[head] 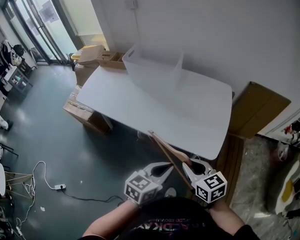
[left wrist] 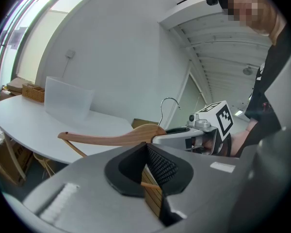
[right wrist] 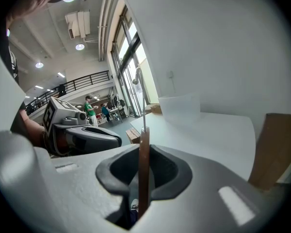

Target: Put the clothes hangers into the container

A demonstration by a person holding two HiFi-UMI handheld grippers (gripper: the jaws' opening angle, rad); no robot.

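The big white table (head: 115, 94) stands in front of the person. On its far side sits the see-through plastic container (head: 150, 66), open at the top and with nothing to see inside. The wooden clothes hanger (head: 165, 151) is not in it yet. It is up in the air, just past the near edge of the table and well apart from the container.

The 2 grippers hold this 1 hanger. The right gripper (right wrist: 143, 152) has its jaws squeezed on the wood right below the metal hook (left wrist: 169, 103). The left gripper (left wrist: 148, 152) has its jaws almost together, with a bit of wood and a thin rod between them. That looks like another part of the same hanger.

The hanger looks light and hard. It will not bend or flop. The wood is smooth, so it could slip or swing if only 1 end is held. The thick middle under the hook looks like the best place to grab. The long arm (left wrist: 111, 139) and the hook stick out and could bump the container's wall.

A tall cardboard box (head: 257, 106) stands at the right of the table. More boxes (head: 85, 114) sit at the left. A white cable (head: 45, 176) lies on the floor. Nothing sits on the table between the hanger and the container.
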